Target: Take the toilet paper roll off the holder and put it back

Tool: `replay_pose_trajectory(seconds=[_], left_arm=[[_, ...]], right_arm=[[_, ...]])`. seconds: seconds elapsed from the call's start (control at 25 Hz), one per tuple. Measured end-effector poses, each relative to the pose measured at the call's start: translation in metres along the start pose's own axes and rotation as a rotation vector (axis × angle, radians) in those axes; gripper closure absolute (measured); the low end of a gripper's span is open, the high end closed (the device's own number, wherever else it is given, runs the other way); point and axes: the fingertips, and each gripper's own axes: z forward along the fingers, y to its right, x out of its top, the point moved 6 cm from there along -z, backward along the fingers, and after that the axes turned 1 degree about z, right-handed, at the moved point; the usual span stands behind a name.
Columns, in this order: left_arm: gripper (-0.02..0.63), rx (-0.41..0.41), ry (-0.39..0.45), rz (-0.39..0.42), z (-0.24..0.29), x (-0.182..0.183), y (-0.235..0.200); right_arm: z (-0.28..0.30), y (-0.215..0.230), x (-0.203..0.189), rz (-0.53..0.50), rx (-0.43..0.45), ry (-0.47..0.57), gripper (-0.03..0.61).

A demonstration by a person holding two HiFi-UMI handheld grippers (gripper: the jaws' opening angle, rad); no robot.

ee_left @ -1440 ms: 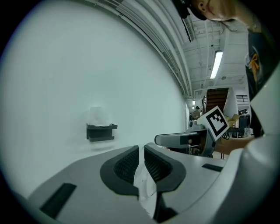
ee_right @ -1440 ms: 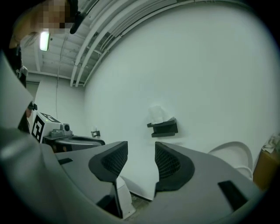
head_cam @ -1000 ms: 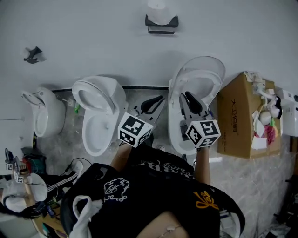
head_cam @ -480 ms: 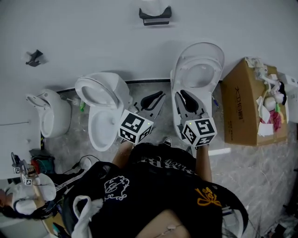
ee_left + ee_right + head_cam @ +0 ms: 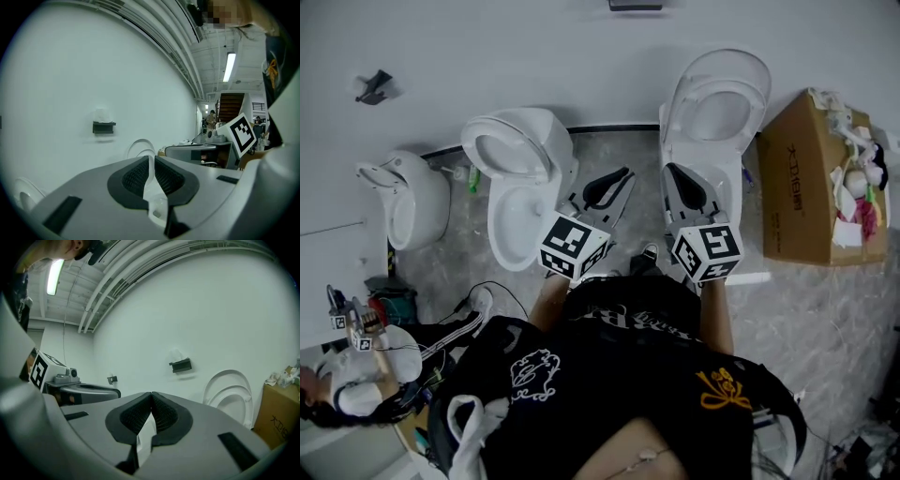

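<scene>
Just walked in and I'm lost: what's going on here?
A person stands facing a white wall with a gripper in each hand. The toilet paper roll sits on its holder on that wall, untouched. The left gripper is empty, fingers a slit apart; the right gripper has just closed its fingers on nothing.

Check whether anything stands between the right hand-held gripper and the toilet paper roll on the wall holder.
Nothing visible does: the right hand-held gripper sees the roll on its holder unobstructed. A toilet stands lower, to the right.
</scene>
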Motion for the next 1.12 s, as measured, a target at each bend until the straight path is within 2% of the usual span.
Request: replay_pose_trajectory(seconds=[0.28,0.8,0.96,1.12], left_arm=[[0.569,-0.02,-0.009,-0.014,-0.047,-0.023,0.029],[0.569,-0.059,0.025,0.026,-0.116,-0.032,0.09],[0.569,-0.067,0.043,0.031,-0.13,-0.035,0.093],[0.569,-0.085,0.063,0.025,-0.139,-0.041,0.088]], right_arm=[[-0.03,-0.043,-0.019,-0.043,0.028,-0.03,0.575],[-0.101,-0.099,-0.037,-0.006,0.051,-0.006,0.568],[-0.11,-0.111,-0.043,0.008,0.031,-0.019,0.569],[-0.108,-0.123,-0.048,-0.021,0.015,-0.029,0.569]])
